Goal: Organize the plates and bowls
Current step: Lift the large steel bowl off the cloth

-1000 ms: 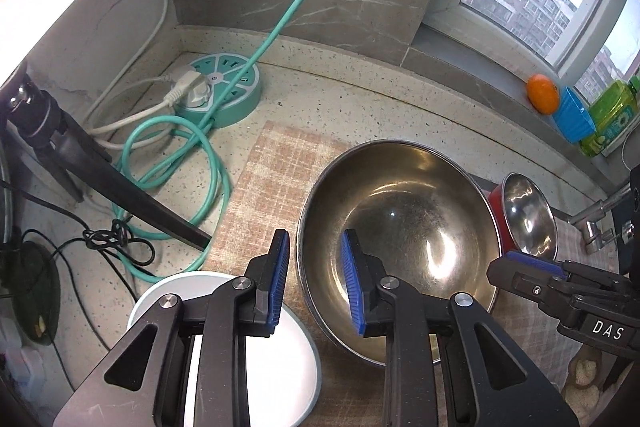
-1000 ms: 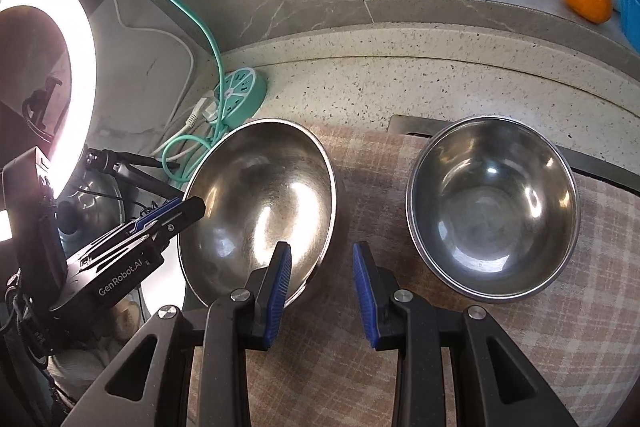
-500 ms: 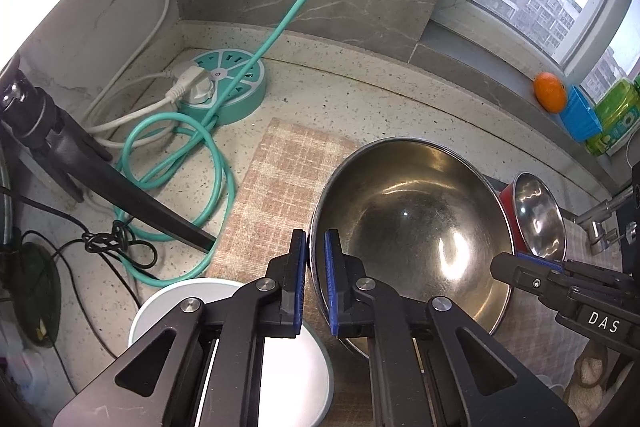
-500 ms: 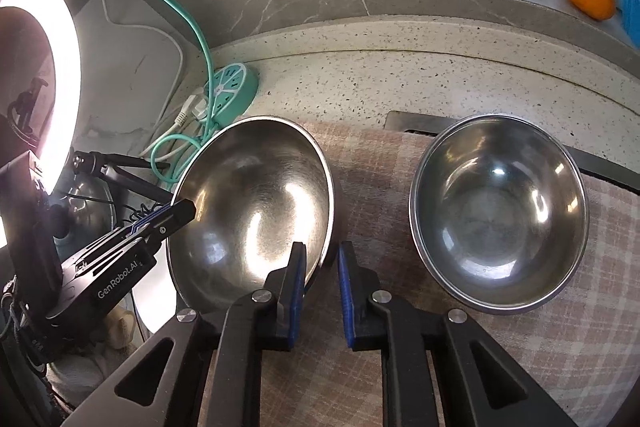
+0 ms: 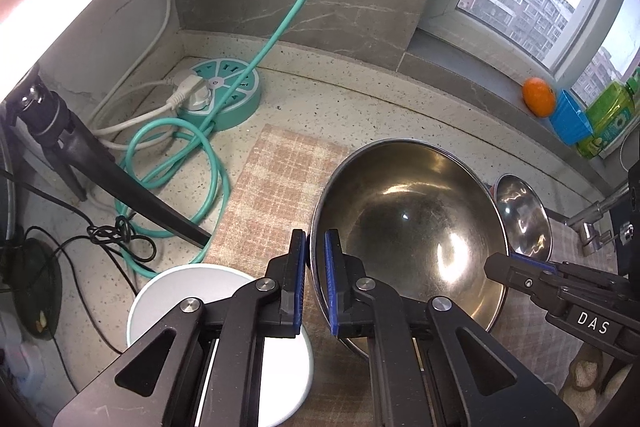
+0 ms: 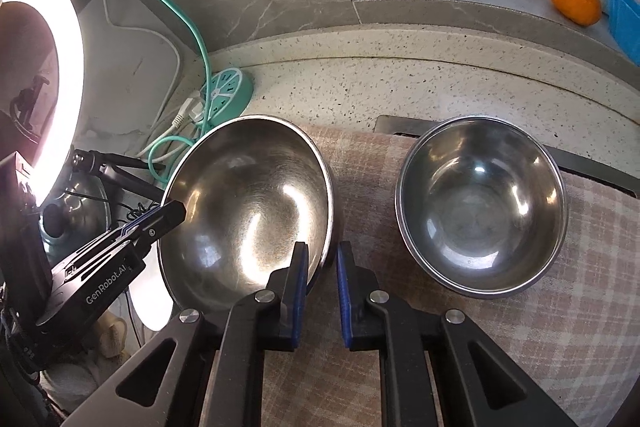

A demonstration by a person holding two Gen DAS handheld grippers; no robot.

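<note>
Nearest, the left gripper has its pads pinched on the left rim of the large steel bowl, and the right gripper is clamped on the same bowl's right rim. The bowl sits at the left end of the checked cloth on the bench. Just left of it lies a white plate. The smaller steel bowl stands on the cloth's right part, apart. Farther back, a teal power strip occupies the bench's far left corner.
</note>
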